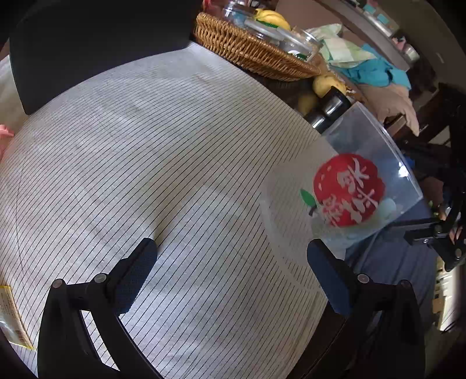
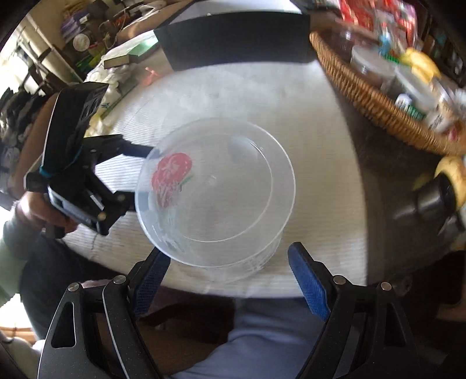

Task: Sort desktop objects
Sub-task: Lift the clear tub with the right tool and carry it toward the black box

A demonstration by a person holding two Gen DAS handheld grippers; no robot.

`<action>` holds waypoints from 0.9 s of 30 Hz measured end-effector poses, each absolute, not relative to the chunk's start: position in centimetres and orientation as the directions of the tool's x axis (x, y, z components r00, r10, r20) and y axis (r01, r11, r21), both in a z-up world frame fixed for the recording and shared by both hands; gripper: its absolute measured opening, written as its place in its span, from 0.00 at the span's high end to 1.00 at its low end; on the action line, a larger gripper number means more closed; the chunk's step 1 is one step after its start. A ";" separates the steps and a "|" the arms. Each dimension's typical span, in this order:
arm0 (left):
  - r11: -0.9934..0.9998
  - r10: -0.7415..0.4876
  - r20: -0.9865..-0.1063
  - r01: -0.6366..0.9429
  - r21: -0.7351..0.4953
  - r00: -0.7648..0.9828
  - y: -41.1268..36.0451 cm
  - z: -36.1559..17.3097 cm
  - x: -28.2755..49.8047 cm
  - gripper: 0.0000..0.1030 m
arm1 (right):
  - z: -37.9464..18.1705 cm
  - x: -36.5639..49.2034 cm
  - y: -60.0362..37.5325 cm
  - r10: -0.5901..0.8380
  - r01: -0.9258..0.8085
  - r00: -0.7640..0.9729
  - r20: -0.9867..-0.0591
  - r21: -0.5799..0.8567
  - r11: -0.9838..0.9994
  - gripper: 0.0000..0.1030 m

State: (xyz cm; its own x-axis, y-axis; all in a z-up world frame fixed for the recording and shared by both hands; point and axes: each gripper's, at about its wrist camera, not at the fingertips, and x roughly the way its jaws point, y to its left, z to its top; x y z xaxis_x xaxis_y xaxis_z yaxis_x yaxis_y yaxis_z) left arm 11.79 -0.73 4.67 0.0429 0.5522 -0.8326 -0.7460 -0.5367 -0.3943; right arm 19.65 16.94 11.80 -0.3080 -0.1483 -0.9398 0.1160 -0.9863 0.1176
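The right tongs stand wide apart, gripping nothing, with the clear plastic tub just ahead of their blue-padded tips. The left tongs are wide as well and empty; in the right wrist view they reach the tub's left wall.

The tub is one round, see-through container, shallow and straight-walled, sitting on the striped white mat near the mat's front edge. On its wall is a single red apple-shaped sticker with a green leaf and two white Chinese characters, which I cannot read with certainty.

Beyond the tub, at the mat's far right, sits one wicker basket holding several lidded jars and a yellow banana; their labels are blurred. One black board stands at the mat's far edge.
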 end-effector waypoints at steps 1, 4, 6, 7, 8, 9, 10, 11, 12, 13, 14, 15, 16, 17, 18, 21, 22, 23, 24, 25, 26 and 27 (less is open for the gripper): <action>-0.539 0.555 -0.831 -0.741 -0.401 0.045 -0.8 4.7 11.7 0.00 | 12.1 19.4 16.6 -0.117 0.129 -0.321 -0.940 0.079 -0.988 0.17; -0.548 0.567 -0.823 -0.728 -0.412 0.039 -1.0 5.0 11.2 0.00 | 12.9 19.1 16.0 -0.070 0.170 -0.355 -0.932 0.009 -0.985 0.17; -0.552 0.581 -0.813 -0.722 -0.418 0.027 -0.9 5.3 10.8 0.00 | 12.9 18.6 15.4 -0.049 0.202 -0.376 -0.925 -0.030 -0.979 0.16; -0.551 0.587 -0.809 -0.720 -0.422 0.025 -0.7 5.4 10.7 0.00 | 12.6 18.3 15.0 -0.048 0.212 -0.385 -0.922 -0.038 -0.977 0.16; -0.550 0.592 -0.805 -0.718 -0.426 0.025 -0.5 5.5 10.5 0.00 | 12.5 18.2 14.9 -0.055 0.220 -0.393 -0.918 -0.036 -0.975 0.15; -0.549 0.596 -0.803 -0.718 -0.428 0.024 -0.2 5.5 10.4 0.00 | 12.3 17.7 14.8 -0.075 0.225 -0.399 -0.914 -0.018 -0.974 0.15; -0.549 0.595 -0.803 -0.721 -0.423 0.019 0.0 5.6 10.3 0.00 | 12.0 17.3 14.6 -0.086 0.225 -0.399 -0.913 -0.007 -0.974 0.15; -0.549 0.594 -0.805 -0.724 -0.418 0.015 0.2 5.7 10.3 0.00 | 11.8 17.0 14.6 -0.095 0.222 -0.402 -0.911 0.004 -0.975 0.13; -0.548 0.592 -0.806 -0.727 -0.413 0.011 0.3 5.7 10.3 0.00 | 11.5 16.6 14.6 -0.096 0.218 -0.406 -0.909 0.006 -0.976 0.12; -0.546 0.592 -0.806 -0.730 -0.412 0.012 0.3 5.8 10.3 0.00 | 11.4 16.4 14.5 -0.098 0.219 -0.410 -0.907 0.007 -0.976 0.12; -0.547 0.591 -0.807 -0.729 -0.412 0.012 0.3 5.7 10.3 0.00 | 11.4 16.5 14.4 -0.100 0.219 -0.414 -0.905 0.007 -0.976 0.11; -0.549 0.590 -0.807 -0.727 -0.412 0.012 0.3 5.8 10.2 0.00 | 11.3 16.3 14.3 -0.105 0.219 -0.419 -0.902 0.012 -0.976 0.11; -0.551 0.590 -0.807 -0.724 -0.414 0.012 0.2 5.8 10.1 0.00 | 11.2 16.1 14.2 -0.108 0.220 -0.421 -0.901 0.014 -0.975 0.11; -0.554 0.589 -0.808 -0.722 -0.414 0.012 0.1 5.7 10.0 0.00 | 11.2 15.7 14.1 -0.111 0.221 -0.425 -0.898 0.016 -0.975 0.11; -0.560 0.586 -0.810 -0.720 -0.411 0.007 0.1 5.7 9.8 0.00 | 11.2 15.3 14.0 -0.112 0.219 -0.431 -0.895 0.016 -0.976 0.11; -0.573 0.588 -0.809 -0.706 -0.417 -0.001 -0.3 5.7 9.3 0.00 | 11.3 14.7 13.8 -0.110 0.218 -0.442 -0.890 0.012 -0.976 0.11; -0.577 0.591 -0.807 -0.698 -0.423 0.000 -0.4 5.7 9.0 0.00 | 11.3 14.5 13.8 -0.107 0.223 -0.450 -0.886 0.005 -0.975 0.11; -0.584 0.592 -0.806 -0.692 -0.425 -0.005 -0.6 5.7 8.7 0.00 | 11.3 14.3 13.6 -0.106 0.236 -0.461 -0.881 -0.006 -0.972 0.11; -0.588 0.592 -0.806 -0.688 -0.425 -0.008 -0.7 5.7 8.6 0.00 | 11.3 14.0 13.3 -0.109 0.258 -0.476 -0.873 -0.021 -0.966 0.11; -0.592 0.591 -0.806 -0.685 -0.425 -0.011 -0.8 5.6 8.3 0.00 | 11.2 13.7 13.2 -0.112 0.277 -0.490 -0.864 -0.033 -0.960 0.10; -0.598 0.590 -0.807 -0.681 -0.424 -0.016 -0.9 5.6 8.1 0.00 | 11.0 13.3 13.0 -0.111 0.291 -0.500 -0.859 -0.046 -0.956 0.10; -0.604 0.589 -0.808 -0.676 -0.423 -0.020 -1.1 5.5 7.9 0.00 | 10.7 12.7 13.0 -0.112 0.301 -0.505 -0.856 -0.054 -0.952 0.09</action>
State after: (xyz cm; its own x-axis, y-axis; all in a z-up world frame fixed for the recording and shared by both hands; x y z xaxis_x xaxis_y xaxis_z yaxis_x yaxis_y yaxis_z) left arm 7.87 -1.08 5.53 -0.0199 0.5888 -0.8081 -0.6757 -0.6036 -0.4231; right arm 12.73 12.99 10.74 -0.5055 -0.1116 -0.8556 0.3009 -0.9522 -0.0536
